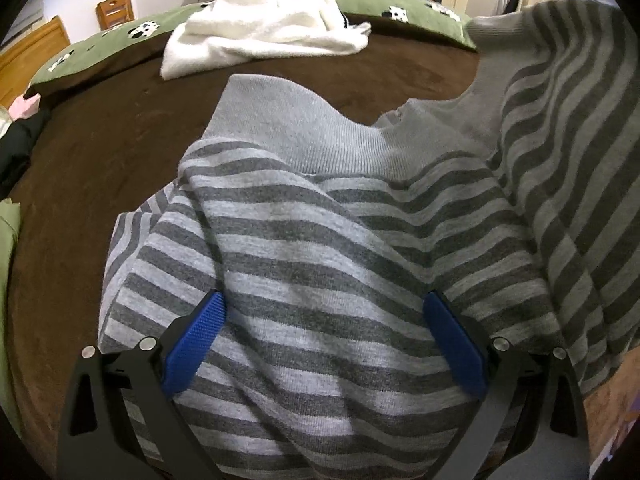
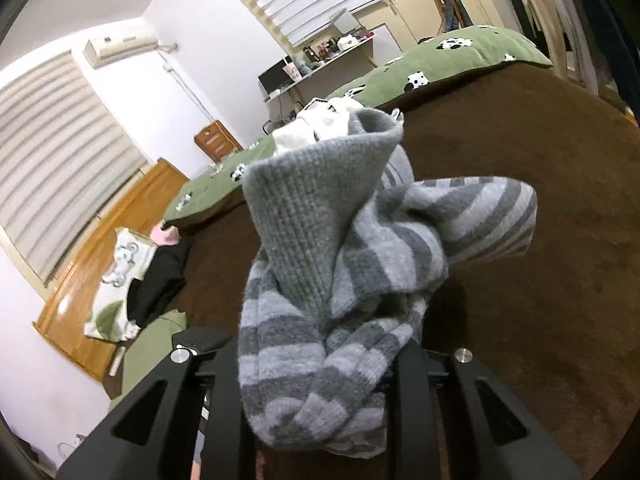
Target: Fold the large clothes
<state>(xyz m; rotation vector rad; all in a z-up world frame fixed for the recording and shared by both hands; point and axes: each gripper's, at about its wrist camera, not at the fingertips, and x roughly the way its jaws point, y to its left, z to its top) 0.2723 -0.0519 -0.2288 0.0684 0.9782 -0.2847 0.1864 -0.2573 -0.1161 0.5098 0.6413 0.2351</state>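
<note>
Striped sweater (image 1: 320, 264) spread on bed (image 1: 120, 128), near edge; left gripper (image 1: 324, 316) jaws open astride it, right gripper (image 2: 320, 364) clamping bunched fabric. Risk: bunch slipping, skewing fold.

Even indoor light, soft shadows – heavy fisheye bend + dark vignette at edges, slight motion blur.

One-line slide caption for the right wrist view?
Right tongs shut on a bunched grey striped sweater, lifted above the brown bed cover.
</note>
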